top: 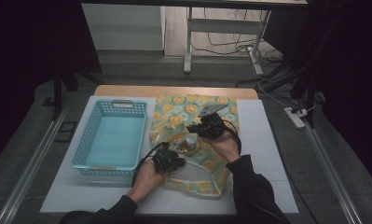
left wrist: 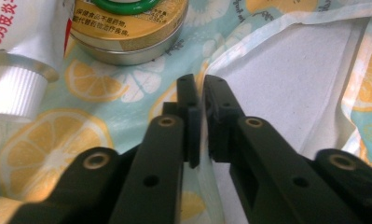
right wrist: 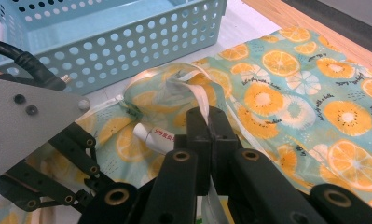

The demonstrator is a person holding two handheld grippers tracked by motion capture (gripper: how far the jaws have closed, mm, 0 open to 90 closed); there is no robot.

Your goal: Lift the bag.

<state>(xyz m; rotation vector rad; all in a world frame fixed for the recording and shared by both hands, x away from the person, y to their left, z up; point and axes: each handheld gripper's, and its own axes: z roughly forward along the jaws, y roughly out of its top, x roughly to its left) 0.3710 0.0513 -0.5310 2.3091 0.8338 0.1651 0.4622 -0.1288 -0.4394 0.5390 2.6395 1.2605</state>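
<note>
While both hands work near the middle of the white board [top: 267, 154] that covers the wooden table [top: 127, 89], the largest thing on it is the flat cloth bag printed with orange and lemon slices on pale teal [top: 183, 109], which runs from the far edge toward the near edge, its long axis lying far to near and its mouth toward the near edge. Left of the bag, just beside it, sits the light-blue perforated plastic basket [top: 110, 140], long axis also far to near; I see nothing inside it. On the bag's near half lie a round gold tin with a green ring on its lid [left wrist: 127, 28] and, beside it, a white tube with red lettering and a ribbed white cap [left wrist: 16, 70], the capped end pointing toward the left gripper's camera. The right gripper [right wrist: 210, 135] has its jaws closed on the bag's white strap [right wrist: 200, 100], which rises between the pads and loops over toward the basket. The left gripper [left wrist: 200, 93] sits at the bag's opening, jaws drawn almost together over the bag's pale hem [left wrist: 230, 51]; whether they actually pinch the fabric I cannot tell.
</note>
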